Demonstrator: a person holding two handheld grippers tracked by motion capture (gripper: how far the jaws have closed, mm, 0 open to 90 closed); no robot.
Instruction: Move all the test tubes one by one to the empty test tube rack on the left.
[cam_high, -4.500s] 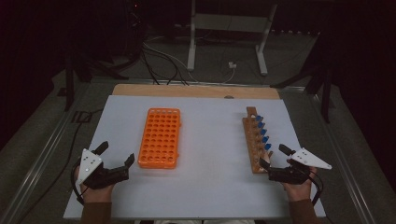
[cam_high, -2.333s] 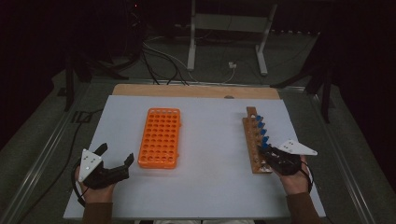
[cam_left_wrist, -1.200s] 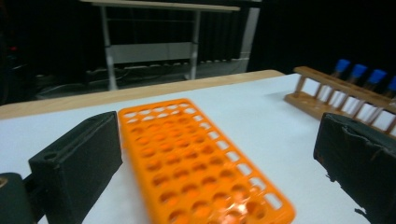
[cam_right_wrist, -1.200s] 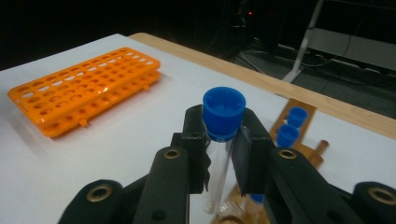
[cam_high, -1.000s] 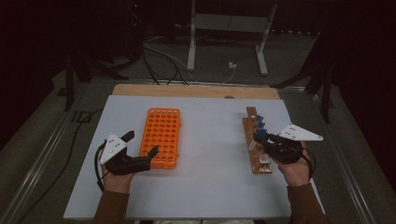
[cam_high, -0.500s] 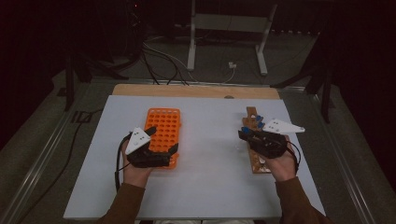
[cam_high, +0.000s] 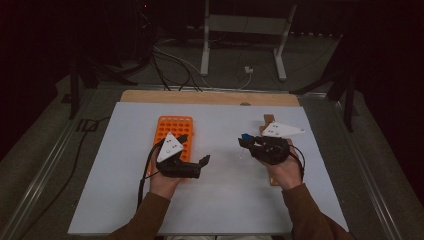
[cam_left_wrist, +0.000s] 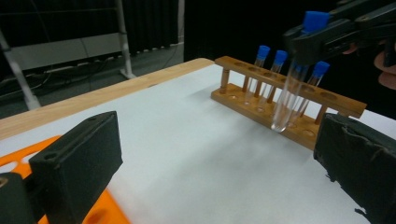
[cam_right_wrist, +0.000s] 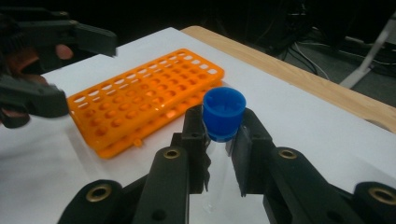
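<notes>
Left hand pose: left hand (cam_high: 162, 182) enters from the bottom edge of the high view, left of centre, forearm angled up; left gripper (cam_high: 196, 149) sits over the near end of the orange rack (cam_high: 172, 129) and points toward frame right.
Right hand pose: right hand (cam_high: 286, 171) enters from the lower right of the high view; right gripper (cam_high: 245, 143) points toward frame left, over bare white table top (cam_high: 225, 200), just beside the wooden rack (cam_high: 269, 120).
Count, racks: two. One orange rack, centre left of the high view; one wooden rack, centre right, partly covered by the right hand.
Count, tubes: four blue-capped tubes in the left gripper view. Three stand in the wooden rack (cam_left_wrist: 285, 105); one test tube (cam_left_wrist: 292, 88) is lifted clear of it, tilted, upper right of that frame.
Left jaws: released, pads wide apart at the lower left and lower right corners of the left gripper view, nothing between them.
Right jaws: clenched on the test tube (cam_right_wrist: 223, 135) just under its blue cap (cam_right_wrist: 224, 112), centre of the right gripper view.
Tube location: in the air between the two racks, cap up, clear body hanging below the jaws.
</notes>
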